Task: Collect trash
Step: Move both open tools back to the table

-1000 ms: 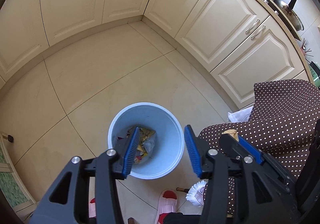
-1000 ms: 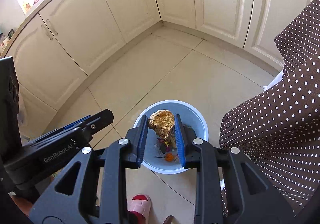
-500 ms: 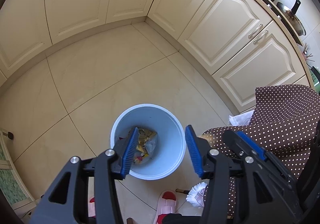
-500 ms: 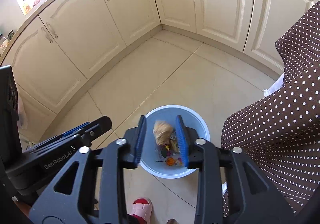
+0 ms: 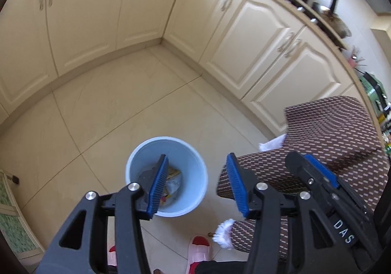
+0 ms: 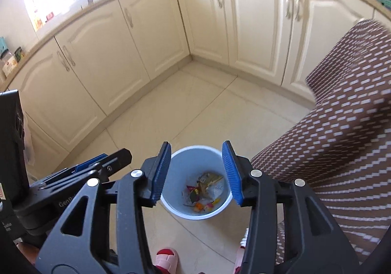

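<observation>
A round pale-blue bin (image 6: 196, 183) stands upright at lower centre of the frame, holding crumpled wrappers and scraps (image 6: 205, 192) heaped at its bottom.

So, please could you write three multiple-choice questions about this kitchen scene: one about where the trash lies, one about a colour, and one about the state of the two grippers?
1. Where does the trash lie?
A. on the floor tiles
B. inside the bucket
C. between the right gripper's pads

2. What colour is the bucket?
A. light blue
B. red
C. black

3. In what state are the left gripper and the right gripper?
A. both shut on wrappers
B. left shut, right open
C. both open and empty

Answers:
1. B, as the right wrist view shows wrappers and scraps on the bucket's bottom.
2. A, as its wall and rim look pale blue in both views.
3. C, as a wide gap with nothing in it shows between the blue pads of each.
</observation>
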`<state>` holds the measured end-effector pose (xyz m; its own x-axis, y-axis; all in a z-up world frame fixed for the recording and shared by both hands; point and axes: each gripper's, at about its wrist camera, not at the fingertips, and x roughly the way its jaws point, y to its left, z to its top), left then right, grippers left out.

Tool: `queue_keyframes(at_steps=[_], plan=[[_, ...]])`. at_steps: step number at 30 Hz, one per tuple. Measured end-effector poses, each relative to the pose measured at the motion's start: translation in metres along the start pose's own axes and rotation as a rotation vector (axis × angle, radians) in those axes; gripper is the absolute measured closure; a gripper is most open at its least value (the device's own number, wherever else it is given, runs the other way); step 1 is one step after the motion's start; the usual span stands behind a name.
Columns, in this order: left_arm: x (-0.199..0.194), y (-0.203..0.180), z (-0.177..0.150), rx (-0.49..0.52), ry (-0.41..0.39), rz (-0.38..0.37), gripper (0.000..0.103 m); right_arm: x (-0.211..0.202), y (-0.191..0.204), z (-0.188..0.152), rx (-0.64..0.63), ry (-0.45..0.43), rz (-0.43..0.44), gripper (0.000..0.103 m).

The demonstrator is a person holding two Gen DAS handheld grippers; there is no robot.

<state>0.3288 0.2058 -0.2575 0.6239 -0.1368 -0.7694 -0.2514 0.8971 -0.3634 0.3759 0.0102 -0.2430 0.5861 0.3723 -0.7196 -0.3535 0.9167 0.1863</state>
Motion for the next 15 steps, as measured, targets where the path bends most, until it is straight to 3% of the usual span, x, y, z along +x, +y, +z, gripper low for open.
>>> queue_keyframes(at_steps=[7,15], plan=[[-0.067,-0.077,-0.008,0.123,-0.099,-0.064,0.049,-0.105,-0.026,0.003,0.014,-0.171,-0.049,0.059],[-0.117,-0.198,-0.027,0.32,-0.157,-0.17,0.039,-0.221,-0.081,-0.009,0.07,-0.344,-0.175,0.058]])
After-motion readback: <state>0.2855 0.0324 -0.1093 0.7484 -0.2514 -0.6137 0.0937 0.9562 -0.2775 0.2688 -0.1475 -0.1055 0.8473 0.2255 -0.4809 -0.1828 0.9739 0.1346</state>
